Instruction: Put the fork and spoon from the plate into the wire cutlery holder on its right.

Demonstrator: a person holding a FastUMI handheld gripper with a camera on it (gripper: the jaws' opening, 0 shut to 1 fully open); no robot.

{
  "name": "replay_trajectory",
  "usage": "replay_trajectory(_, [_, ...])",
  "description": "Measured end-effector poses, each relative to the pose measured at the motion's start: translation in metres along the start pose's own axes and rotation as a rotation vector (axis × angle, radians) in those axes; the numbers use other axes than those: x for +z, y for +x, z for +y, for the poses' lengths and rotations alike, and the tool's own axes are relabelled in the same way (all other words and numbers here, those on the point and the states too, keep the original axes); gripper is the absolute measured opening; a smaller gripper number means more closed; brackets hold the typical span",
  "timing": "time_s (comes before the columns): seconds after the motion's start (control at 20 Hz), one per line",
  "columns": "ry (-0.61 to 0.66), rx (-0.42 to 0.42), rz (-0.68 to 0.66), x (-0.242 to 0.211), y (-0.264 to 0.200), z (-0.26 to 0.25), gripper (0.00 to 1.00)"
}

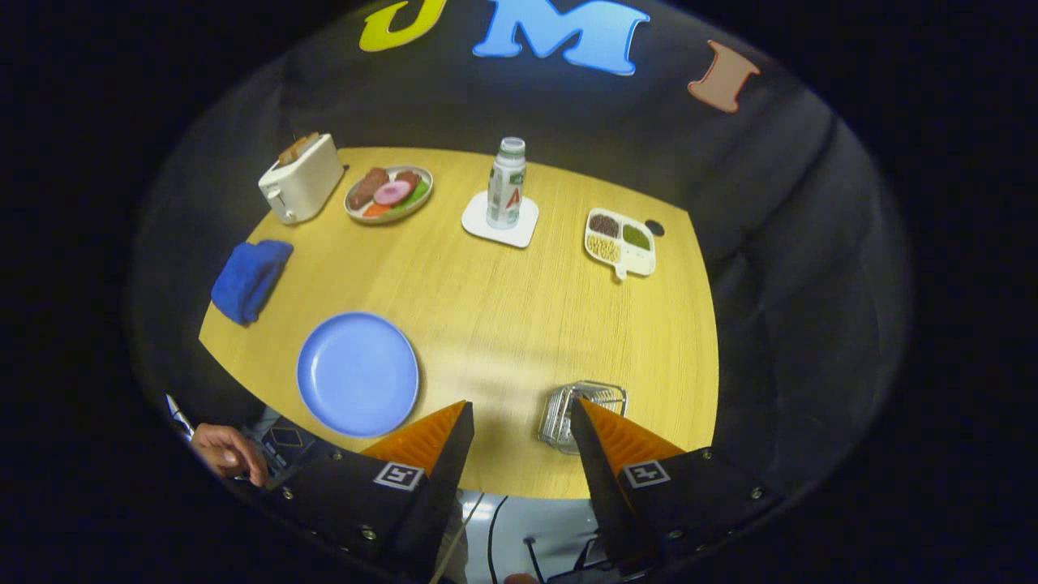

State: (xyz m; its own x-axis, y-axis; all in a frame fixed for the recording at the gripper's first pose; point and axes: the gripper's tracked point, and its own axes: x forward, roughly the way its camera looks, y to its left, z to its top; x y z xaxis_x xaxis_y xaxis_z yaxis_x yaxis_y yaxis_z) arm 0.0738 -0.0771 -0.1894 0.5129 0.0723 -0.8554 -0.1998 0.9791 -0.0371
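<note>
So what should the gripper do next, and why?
Probably hold back and look around: the blue plate lies bare, with no fork or spoon on it, and the gripper is open and empty above the table edge. I cannot tell if cutlery already sits in the wire cutlery holder, beside one finger.

- One table (503, 316)
- One blue plate (358, 373)
- One wire holder (580, 412)
- One toaster (301, 179)
- One blue cloth (250, 278)
- One dish of food (388, 194)
- One bottle (507, 183) on one coaster (480, 223)
- One divided tray (619, 242)
- One tongs (521, 423), fingers apart
- One hand (229, 451)
</note>
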Motion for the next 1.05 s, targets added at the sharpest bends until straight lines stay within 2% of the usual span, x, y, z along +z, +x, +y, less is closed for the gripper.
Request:
replay_trajectory(0.1, [0.042, -0.011, -0.169, 0.024, -0.01, 0.009, 0.77])
replay_trajectory(0.2, [0.043, -0.028, -0.273, 0.036, -0.021, 0.018, 0.89])
replay_trajectory(0.35, [0.018, -0.017, -0.391, 0.043, -0.037, 0.032, 0.91])
replay_trajectory(0.5, [0.052, -0.003, -0.582, 0.063, -0.069, 0.049, 0.92])
replay_trajectory(0.6, [0.051, -0.047, -0.718, 0.079, -0.086, 0.044, 0.92])
replay_trajectory(0.7, [0.048, -0.09, -0.797, 0.089, -0.098, 0.042, 0.92])
replay_trajectory(0.9, [0.083, -0.104, -0.972, 0.102, -0.125, 0.057, 0.92])
replay_trajectory(0.95, [0.08, -0.106, -1.015, 0.105, -0.13, 0.061, 0.97])
replay_trajectory(1.05, [0.082, -0.117, -1.034, 0.097, -0.132, 0.069, 0.98])
